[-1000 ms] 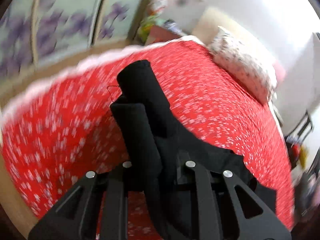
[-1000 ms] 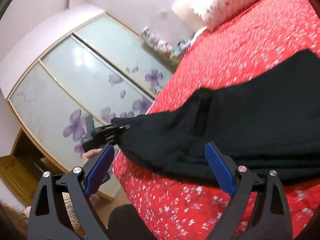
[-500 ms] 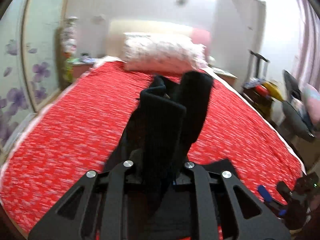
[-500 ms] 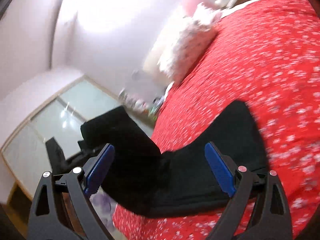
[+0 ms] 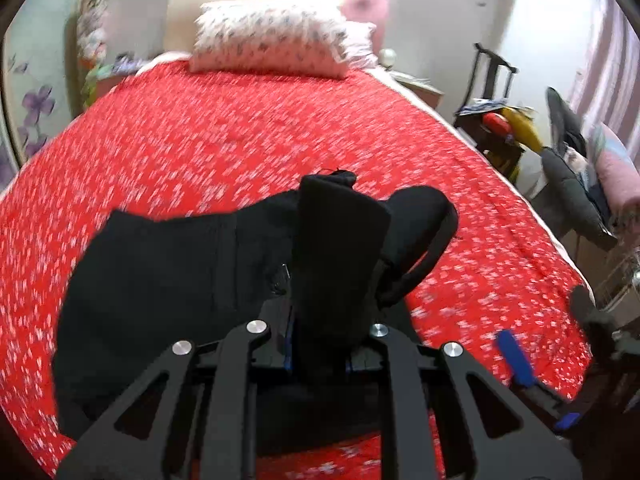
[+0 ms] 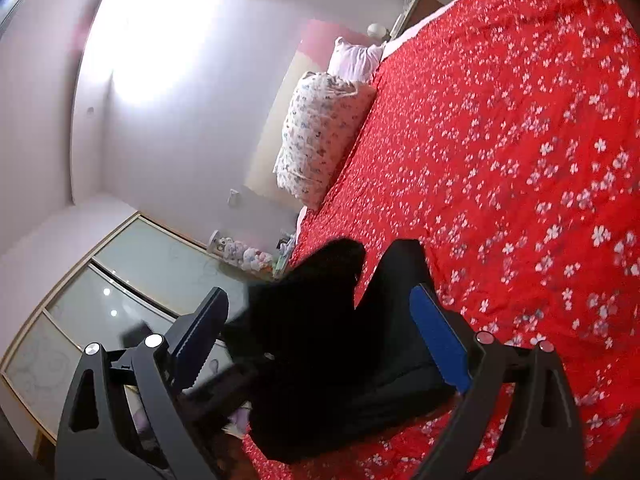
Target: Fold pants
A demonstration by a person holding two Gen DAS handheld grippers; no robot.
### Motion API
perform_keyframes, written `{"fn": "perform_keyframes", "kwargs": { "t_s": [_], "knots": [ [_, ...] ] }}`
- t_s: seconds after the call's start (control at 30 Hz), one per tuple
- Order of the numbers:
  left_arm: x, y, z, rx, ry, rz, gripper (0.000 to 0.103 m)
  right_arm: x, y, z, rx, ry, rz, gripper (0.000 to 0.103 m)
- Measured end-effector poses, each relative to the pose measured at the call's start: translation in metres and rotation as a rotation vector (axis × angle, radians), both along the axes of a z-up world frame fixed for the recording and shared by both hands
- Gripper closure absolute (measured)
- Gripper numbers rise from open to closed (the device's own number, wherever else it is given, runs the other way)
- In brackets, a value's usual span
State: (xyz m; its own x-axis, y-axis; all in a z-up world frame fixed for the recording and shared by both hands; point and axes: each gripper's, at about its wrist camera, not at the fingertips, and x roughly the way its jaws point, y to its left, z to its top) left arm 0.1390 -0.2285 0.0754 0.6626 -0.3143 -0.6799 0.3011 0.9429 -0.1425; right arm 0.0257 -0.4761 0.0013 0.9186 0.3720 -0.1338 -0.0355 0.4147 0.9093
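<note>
Bedroom; red floral bedspread [image 5: 248, 136], patterned pillow [image 5: 272, 40] at far end, sliding wardrobe [image 6: 132, 280] on the left

Item: black pants [image 5: 160, 292], near edge of the bed, part lying, part lifted

My left gripper [image 5: 320, 344]: clenched on a thick bunch of pants cloth
My right gripper [image 6: 320, 336]: jaws wide, released, pants between them untouched

Risk: bunched cloth may slip out mid-swing, or the fold land crooked, since only one claw grips

Obscured: waistband, hems, both pads of my left claw; motion blur on the bedspread
</note>
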Motion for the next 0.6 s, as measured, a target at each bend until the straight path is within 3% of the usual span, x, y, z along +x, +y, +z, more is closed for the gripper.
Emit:
{"fn": "perform_keyframes", "kwargs": {
  "t_s": [0.07, 0.2, 0.3, 0.37, 0.43, 0.57, 0.6],
  "knots": [
    [-0.006, -0.015, -0.004, 0.045, -0.021, -0.029, 0.088, 0.001, -0.001, -0.001, 0.001, 0.003, -0.003, 0.009],
    [-0.011, -0.035, -0.042, 0.123, 0.023, -0.069, 0.087, 0.000, -0.003, 0.000, -0.012, 0.008, -0.025, 0.008],
    [-0.032, -0.050, -0.066, 0.266, -0.055, -0.122, 0.085, -0.005, -0.007, 0.002, -0.022, 0.003, -0.046, 0.008],
    [-0.038, -0.053, -0.072, 0.307, -0.084, -0.131, 0.078, -0.008, -0.009, 0.002, -0.019, 0.006, -0.048, 0.008],
    [-0.040, -0.051, -0.073, 0.279, -0.073, -0.127, 0.069, -0.007, -0.009, 0.001, -0.016, 0.011, -0.041, 0.008],
    [-0.043, -0.029, -0.064, 0.115, -0.017, -0.136, 0.052, -0.007, -0.007, 0.004, -0.042, 0.010, -0.039, 0.008],
    [-0.047, -0.023, -0.062, 0.073, -0.009, -0.150, 0.036, -0.007, -0.007, 0.005, -0.046, 0.009, -0.042, 0.008]
  ]
}}
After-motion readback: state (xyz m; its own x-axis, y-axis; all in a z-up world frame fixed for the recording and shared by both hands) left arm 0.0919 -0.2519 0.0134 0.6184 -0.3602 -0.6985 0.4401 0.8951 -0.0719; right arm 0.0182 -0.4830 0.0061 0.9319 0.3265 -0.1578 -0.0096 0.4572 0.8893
